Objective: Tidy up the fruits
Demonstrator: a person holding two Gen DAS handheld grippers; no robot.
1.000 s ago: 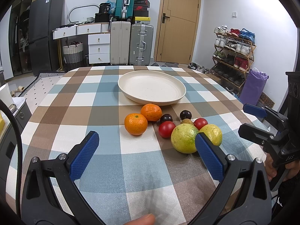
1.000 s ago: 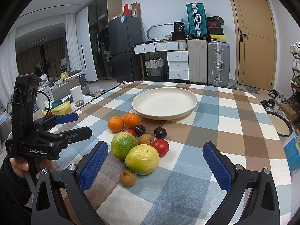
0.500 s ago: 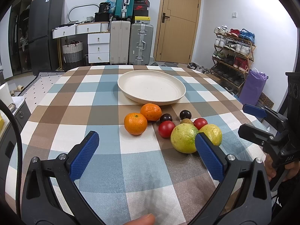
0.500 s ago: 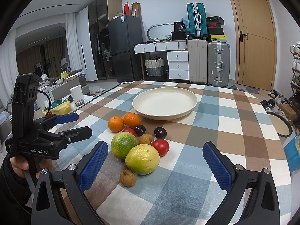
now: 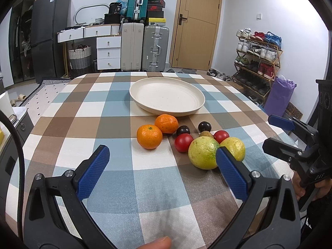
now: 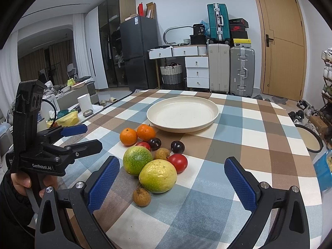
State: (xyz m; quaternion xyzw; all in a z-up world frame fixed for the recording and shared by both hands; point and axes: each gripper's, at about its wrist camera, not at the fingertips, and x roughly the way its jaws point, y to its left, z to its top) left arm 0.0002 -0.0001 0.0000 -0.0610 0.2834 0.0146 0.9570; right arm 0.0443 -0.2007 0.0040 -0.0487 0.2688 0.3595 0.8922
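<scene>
Almost nothing is being changed from a second ago: both grippers are still being held low over the near table edge, and no fruit is being touched. The task is judged to be at its very start, with the plate (image 5: 167, 95) still being left bare.

The left gripper (image 5: 164, 172) is being held wide open with nothing between its blue, knurled pads; the right gripper (image 6: 172, 183) is likewise being kept spread and empty. The fruit is being left in a loose cluster on the checked cloth (image 5: 116, 112), just in front of the plate.

Two glossy, dimpled oranges (image 5: 149, 136) are being seen side by side, the farther one nearly against the plate rim. Two smooth red tomatoes (image 6: 178, 162), two dark shiny plums (image 6: 177, 147) and two rough, brown lychees (image 6: 141, 196) are being shown around a green-yellow round fruit (image 6: 137, 160) and a yellow, pitted one (image 6: 158, 178), which are touching each other. The plate is being read as matte cream ceramic, shallow and wide, so rolling is being judged a risk on release.
</scene>
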